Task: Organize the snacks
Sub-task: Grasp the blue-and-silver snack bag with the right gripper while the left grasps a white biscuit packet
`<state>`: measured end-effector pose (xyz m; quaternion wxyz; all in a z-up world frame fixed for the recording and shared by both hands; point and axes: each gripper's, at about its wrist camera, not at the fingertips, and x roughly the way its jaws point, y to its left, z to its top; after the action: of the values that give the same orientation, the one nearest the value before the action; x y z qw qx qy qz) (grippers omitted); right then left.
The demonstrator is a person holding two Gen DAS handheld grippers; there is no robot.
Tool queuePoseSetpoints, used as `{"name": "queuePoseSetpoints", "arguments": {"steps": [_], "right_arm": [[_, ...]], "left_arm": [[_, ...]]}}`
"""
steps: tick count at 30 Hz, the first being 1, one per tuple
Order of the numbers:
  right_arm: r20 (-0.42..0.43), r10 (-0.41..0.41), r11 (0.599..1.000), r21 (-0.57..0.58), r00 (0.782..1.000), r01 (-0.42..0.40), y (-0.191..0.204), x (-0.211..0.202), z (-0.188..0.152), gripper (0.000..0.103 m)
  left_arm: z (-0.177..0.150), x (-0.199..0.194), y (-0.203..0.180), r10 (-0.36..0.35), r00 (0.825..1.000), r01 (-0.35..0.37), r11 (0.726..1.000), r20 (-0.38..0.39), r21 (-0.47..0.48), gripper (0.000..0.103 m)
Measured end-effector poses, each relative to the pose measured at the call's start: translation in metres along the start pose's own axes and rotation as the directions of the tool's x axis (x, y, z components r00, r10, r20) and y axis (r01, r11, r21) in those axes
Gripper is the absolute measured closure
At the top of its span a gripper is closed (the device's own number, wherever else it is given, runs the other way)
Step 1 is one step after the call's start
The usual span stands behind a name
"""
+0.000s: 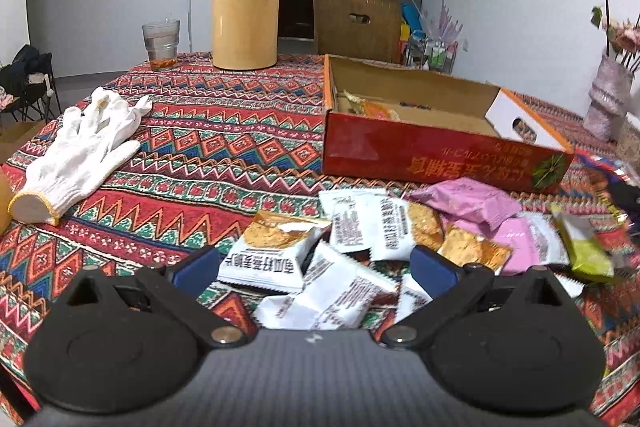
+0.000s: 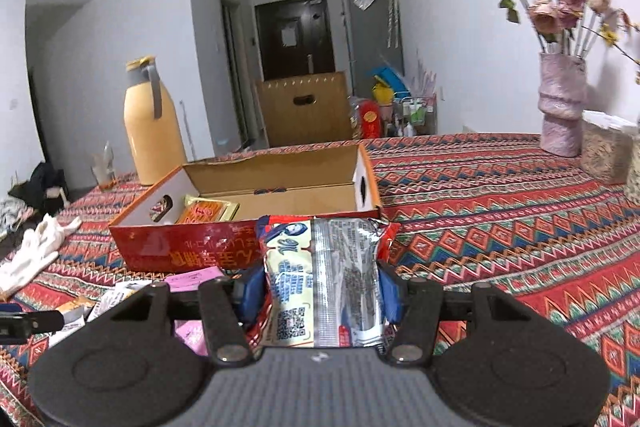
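My left gripper [image 1: 316, 267] hangs open just above a loose pile of snacks: white cracker packets [image 1: 276, 251], pink packets [image 1: 468, 203] and a green one [image 1: 588, 251]. Nothing is between its blue pads. Behind the pile lies an open red cardboard box [image 1: 420, 151] with an orange packet [image 1: 372, 109] in its left end. In the right wrist view my right gripper [image 2: 320, 291] is shut on a cream, silver and red snack packet [image 2: 324, 279], whose sides both pads press. It is held above the cloth, just in front of the red box [image 2: 180, 251], where the orange packet [image 2: 204, 213] lies.
A yellow thermos jug [image 1: 244, 7] and a glass [image 1: 161, 43] stand at the table's far left. White gloves [image 1: 84, 143] lie left of the pile. A pink vase of dried flowers [image 2: 560, 107] and a jar [image 2: 604, 151] stand far right. The patterned cloth [image 2: 500, 227] stretches right of the box.
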<state>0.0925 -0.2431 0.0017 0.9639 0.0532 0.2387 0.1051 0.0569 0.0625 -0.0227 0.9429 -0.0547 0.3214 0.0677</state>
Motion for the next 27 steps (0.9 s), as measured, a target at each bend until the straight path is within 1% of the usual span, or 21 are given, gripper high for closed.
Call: {"name": "queuePoseSetpoints", "arguments": {"steps": [3, 7, 12, 13, 14, 17, 19, 24, 27], "right_arm": [[0.011, -0.015, 1.0, 0.018, 1.0, 0.015, -0.007, -0.008, -0.006, 0.047], [0.015, -0.031, 0.999, 0.037, 0.999, 0.03, -0.014, -0.015, -0.011, 0.047], [0.018, -0.042, 0.998, 0.047, 0.999, 0.041, -0.018, -0.019, -0.016, 0.047], [0.019, -0.043, 0.998, 0.049, 0.999, 0.042, -0.019, -0.02, -0.016, 0.047], [0.019, -0.043, 0.998, 0.05, 0.999, 0.042, -0.019, -0.02, -0.017, 0.047], [0.017, -0.041, 0.998, 0.053, 0.999, 0.04, -0.019, -0.02, -0.019, 0.047], [0.015, -0.038, 0.998, 0.054, 0.999, 0.037, -0.019, -0.02, -0.019, 0.047], [0.008, -0.036, 0.998, 0.057, 0.999, 0.035, -0.02, -0.02, -0.022, 0.047], [0.007, -0.036, 0.998, 0.059, 0.999, 0.035, -0.021, -0.021, -0.024, 0.047]], "left_arm": [[-0.005, 0.002, -0.002, -0.008, 1.0, 0.009, 0.998, -0.013, 0.054, 0.0], [-0.014, 0.006, -0.007, -0.002, 1.0, 0.005, 0.992, -0.027, 0.127, 0.0], [-0.021, 0.008, -0.003, -0.015, 0.999, 0.019, 0.991, -0.033, 0.135, 0.0], [-0.021, 0.009, -0.001, -0.018, 0.999, 0.023, 0.991, -0.037, 0.13, 0.003], [-0.021, 0.01, 0.0, -0.021, 0.999, 0.026, 0.992, -0.042, 0.125, 0.009], [-0.021, 0.017, 0.001, -0.031, 0.997, 0.038, 0.992, -0.066, 0.119, 0.021], [-0.021, 0.021, 0.001, -0.041, 0.996, 0.049, 0.992, -0.076, 0.114, 0.024], [-0.018, 0.028, -0.002, -0.059, 0.995, 0.068, 0.992, -0.084, 0.108, 0.024], [-0.017, 0.034, -0.004, -0.056, 0.994, 0.067, 0.992, -0.097, 0.111, 0.026]]}}
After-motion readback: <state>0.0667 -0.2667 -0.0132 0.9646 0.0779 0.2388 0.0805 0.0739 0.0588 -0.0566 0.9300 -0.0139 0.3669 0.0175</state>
